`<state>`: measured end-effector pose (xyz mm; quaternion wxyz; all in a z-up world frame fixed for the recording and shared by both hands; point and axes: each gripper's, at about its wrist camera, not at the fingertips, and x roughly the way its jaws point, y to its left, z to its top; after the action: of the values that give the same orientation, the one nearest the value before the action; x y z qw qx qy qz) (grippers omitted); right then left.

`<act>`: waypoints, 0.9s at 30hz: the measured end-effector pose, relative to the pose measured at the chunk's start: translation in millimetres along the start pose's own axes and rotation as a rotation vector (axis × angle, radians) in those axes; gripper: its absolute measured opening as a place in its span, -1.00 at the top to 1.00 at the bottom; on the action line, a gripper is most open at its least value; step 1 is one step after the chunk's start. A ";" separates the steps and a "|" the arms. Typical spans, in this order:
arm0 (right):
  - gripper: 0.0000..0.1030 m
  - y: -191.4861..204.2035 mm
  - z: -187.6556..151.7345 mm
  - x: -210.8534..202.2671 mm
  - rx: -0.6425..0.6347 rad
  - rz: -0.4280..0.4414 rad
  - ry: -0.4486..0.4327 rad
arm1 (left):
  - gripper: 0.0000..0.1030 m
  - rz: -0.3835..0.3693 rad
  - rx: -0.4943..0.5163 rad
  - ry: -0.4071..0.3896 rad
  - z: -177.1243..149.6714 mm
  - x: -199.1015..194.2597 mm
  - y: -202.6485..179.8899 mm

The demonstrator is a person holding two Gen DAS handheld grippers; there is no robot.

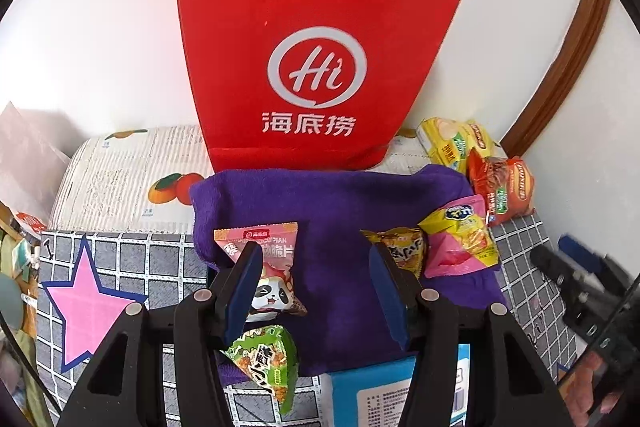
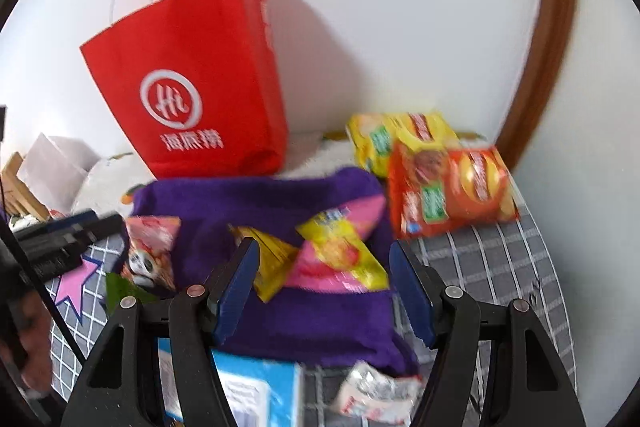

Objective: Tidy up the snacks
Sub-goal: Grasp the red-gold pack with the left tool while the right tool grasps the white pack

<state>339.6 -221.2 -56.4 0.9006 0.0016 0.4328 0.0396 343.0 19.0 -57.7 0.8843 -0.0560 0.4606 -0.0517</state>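
A red paper bag point(image 1: 316, 51) stands upright against the wall, also in the right wrist view point(image 2: 200, 99). Snack packets lie on a purple towel point(image 1: 332, 203): a pink panda packet point(image 1: 276, 267), a green triangular packet point(image 1: 268, 359), a brown-yellow packet point(image 1: 400, 247) and a pink-yellow packet point(image 1: 464, 235). My left gripper point(image 1: 316, 267) is open above the towel, its left finger over the panda packet. My right gripper point(image 2: 324, 263) is open above the pink-yellow packet point(image 2: 344, 255) and a yellow packet point(image 2: 272, 259).
Yellow point(image 2: 384, 139) and orange point(image 2: 452, 187) chip bags lie at the back right by the wall. A blue box point(image 1: 380, 395) sits at the near edge, and a small white packet point(image 2: 376, 391) beside it. The right gripper shows at the left view's right edge point(image 1: 580, 271).
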 end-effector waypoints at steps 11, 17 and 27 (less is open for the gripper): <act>-0.32 -68.3 -92.9 8.2 0.141 -0.028 0.145 | -0.03 -0.037 0.063 -0.066 -10.0 -34.5 -29.4; -0.37 -80.6 -130.2 26.3 0.176 -0.015 0.190 | -0.11 -0.027 0.083 -0.075 -29.7 -50.4 -32.3; -0.59 -61.5 -140.6 62.8 0.232 0.038 0.171 | -0.11 0.063 0.001 -0.060 -79.9 -63.6 29.3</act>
<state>273.4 -282.3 -195.5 0.8533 0.1105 0.5095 0.0065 242.4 53.0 -56.0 0.8990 -0.0427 0.4353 -0.0223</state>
